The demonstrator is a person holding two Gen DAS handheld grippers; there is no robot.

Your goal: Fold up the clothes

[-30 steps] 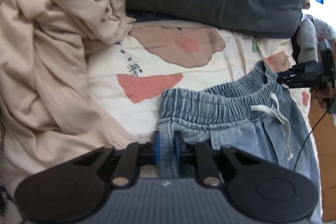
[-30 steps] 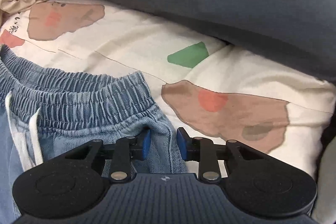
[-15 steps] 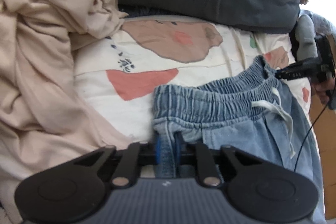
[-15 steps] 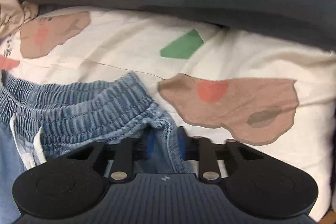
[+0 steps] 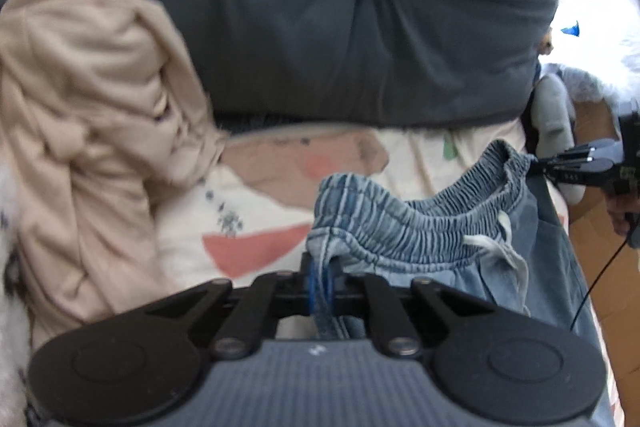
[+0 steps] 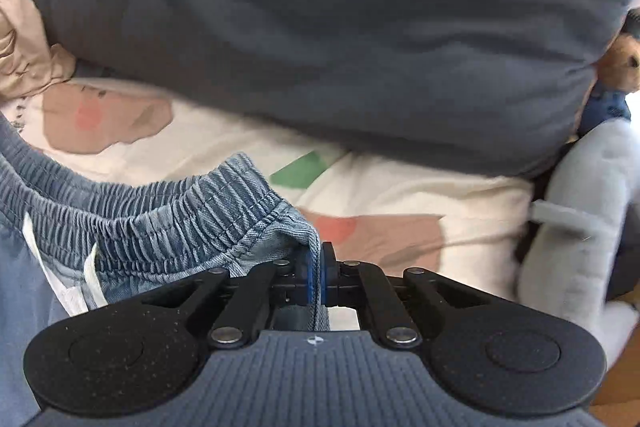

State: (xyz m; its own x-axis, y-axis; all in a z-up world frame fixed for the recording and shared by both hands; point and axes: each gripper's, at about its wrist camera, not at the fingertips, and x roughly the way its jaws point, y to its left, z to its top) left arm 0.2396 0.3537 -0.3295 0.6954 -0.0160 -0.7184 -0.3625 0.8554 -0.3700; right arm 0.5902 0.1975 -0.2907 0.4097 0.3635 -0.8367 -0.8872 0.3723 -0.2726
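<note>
**Both tools clamped on the waistband of the denim shorts**

Between the blue pads of the left tool (image 5: 320, 281) sits a pinched fold of the denim shorts (image 5: 404, 227), gripped at one end of the elastic waistband with the jaws closed on the cloth. At the other end of the waistband the right tool (image 6: 317, 277) is closed just as tightly on the denim edge, which runs down between its pads. From the left wrist view that right tool (image 5: 538, 163) shows at the far corner of the waistband. The waistband hangs in a slack curve between the two grips, raised off the bed, with the white drawstring (image 5: 500, 251) dangling from its front. Below lies a cream bedsheet (image 6: 420, 191) printed with brown, red and green shapes. A crumpled beige garment (image 5: 92, 131) is heaped to the left of the shorts, and a dark grey duvet (image 6: 320, 27) bulks along the far side. A pale grey plush toy (image 6: 580, 211) lies at the right edge.
</note>
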